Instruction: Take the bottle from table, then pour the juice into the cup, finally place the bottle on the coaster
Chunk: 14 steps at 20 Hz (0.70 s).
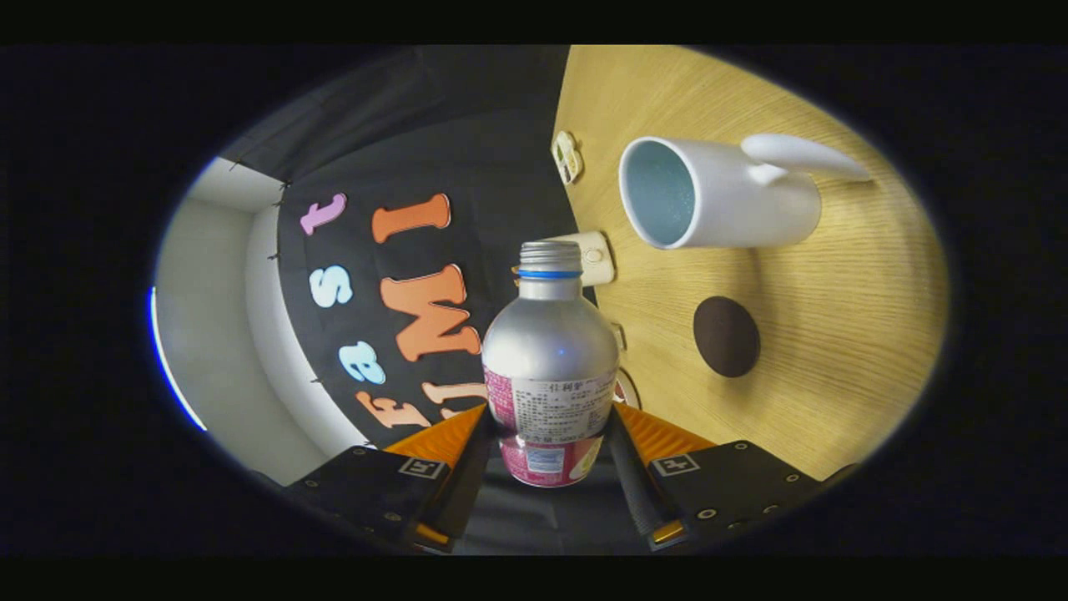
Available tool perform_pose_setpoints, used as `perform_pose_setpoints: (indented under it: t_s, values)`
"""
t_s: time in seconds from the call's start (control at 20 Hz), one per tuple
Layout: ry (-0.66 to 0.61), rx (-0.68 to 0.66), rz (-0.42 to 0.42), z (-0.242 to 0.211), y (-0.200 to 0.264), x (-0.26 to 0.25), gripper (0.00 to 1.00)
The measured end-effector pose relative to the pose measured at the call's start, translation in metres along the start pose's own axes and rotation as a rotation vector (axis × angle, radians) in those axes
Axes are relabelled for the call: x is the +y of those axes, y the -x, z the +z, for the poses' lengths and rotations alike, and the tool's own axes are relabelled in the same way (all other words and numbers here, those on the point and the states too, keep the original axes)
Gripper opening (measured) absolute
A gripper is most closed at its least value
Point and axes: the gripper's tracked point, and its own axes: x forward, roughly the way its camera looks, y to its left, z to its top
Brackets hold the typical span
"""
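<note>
My gripper (549,438) is shut on a silver bottle (549,351) with a pink label, both orange-padded fingers (446,438) pressing its lower body. The bottle is lifted and the view is rolled sideways, its capped neck with a blue ring pointing ahead of the fingers. Beyond the bottle and to its right stands a white cup (717,200) with a handle on the wooden table (834,334), its open mouth facing the bottle's side. A dark brown round coaster (726,335) lies on the table between the cup and my right finger.
Two small pale objects (567,156) (594,257) sit near the table's far edge against the black booth wall (467,150). A white wall panel (217,334) lies off to the left.
</note>
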Motion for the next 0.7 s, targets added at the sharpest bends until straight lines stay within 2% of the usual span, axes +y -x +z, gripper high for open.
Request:
perform_pose_setpoints:
  t_s: [0.5, 0.7]
  values:
    - [-0.143, -0.022, 0.042, 0.008, 0.005, 0.012, 0.74]
    - [-0.198, -0.032, 0.075, 0.011, -0.006, 0.024, 0.74]
